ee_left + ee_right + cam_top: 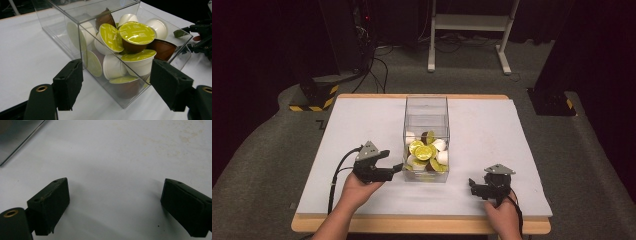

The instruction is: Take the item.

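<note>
Jaws, left gripper (pixel 116 85): spread wide, flanking the near corner of the clear box (pixel 82 37), not yet touching.
Box: mid-counter (pixel 362 120), holding coffee pods (pixel 136 33).
Grasp: walls are best approached squarely and closed on gently.
Right gripper (pixel 115 206): spread, empty, low by the counter's near right corner.

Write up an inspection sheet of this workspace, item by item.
Surface: white table top, faint stains seen in the right gripper view.
Job's things: clear box holding coffee capsules, white and brown cups, green lids.
Clutter: nothing seen.
Grippers: left gripper open, jaws either side of the box's near corner, not touching; right gripper open over bare table.
Cables: black cable trails from the left gripper; floor cables behind.
Surroundings: white stand, hazard-striped base, dark room.
</note>
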Demonstrator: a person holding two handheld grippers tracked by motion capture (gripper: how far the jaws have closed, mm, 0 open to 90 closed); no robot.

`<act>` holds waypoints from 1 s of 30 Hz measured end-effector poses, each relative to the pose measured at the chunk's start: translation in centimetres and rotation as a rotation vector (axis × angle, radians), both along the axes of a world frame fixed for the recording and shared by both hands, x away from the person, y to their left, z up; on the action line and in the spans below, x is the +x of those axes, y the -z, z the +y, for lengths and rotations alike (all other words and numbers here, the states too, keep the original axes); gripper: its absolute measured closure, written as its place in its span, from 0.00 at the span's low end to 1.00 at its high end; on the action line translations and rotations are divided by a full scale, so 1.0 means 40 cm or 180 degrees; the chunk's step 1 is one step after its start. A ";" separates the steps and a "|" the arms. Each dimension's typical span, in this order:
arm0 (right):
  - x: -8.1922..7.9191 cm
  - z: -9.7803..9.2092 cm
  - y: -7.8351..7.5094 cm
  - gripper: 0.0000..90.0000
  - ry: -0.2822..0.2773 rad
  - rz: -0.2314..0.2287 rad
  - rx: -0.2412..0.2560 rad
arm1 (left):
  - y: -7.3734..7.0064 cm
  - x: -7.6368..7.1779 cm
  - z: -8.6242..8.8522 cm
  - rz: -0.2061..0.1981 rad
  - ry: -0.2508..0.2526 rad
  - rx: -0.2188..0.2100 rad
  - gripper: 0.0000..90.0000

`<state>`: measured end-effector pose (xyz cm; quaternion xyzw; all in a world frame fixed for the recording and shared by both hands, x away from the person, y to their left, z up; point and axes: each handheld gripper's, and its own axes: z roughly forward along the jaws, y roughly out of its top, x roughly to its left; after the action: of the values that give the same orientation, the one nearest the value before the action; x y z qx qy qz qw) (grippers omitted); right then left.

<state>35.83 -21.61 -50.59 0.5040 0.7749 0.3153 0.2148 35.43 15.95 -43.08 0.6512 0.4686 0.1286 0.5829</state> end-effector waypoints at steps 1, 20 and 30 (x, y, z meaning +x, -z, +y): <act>0.000 0.000 0.000 0.09 0.0000 0.0000 -0.0001 | -0.002 0.000 -0.004 -0.0001 0.0001 -0.0018 0.30; 0.000 0.000 0.000 0.09 -0.0002 0.0002 -0.0002 | -0.024 0.002 -0.032 -0.0071 0.0100 -0.0015 0.30; -0.001 0.000 0.000 0.09 -0.0001 0.0000 -0.0006 | -0.042 0.005 -0.060 -0.0130 0.0142 -0.0034 0.30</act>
<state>35.81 -21.59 -50.59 0.5036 0.7753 0.3147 0.2152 35.63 13.55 -41.42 0.6556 0.4426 0.1263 0.5986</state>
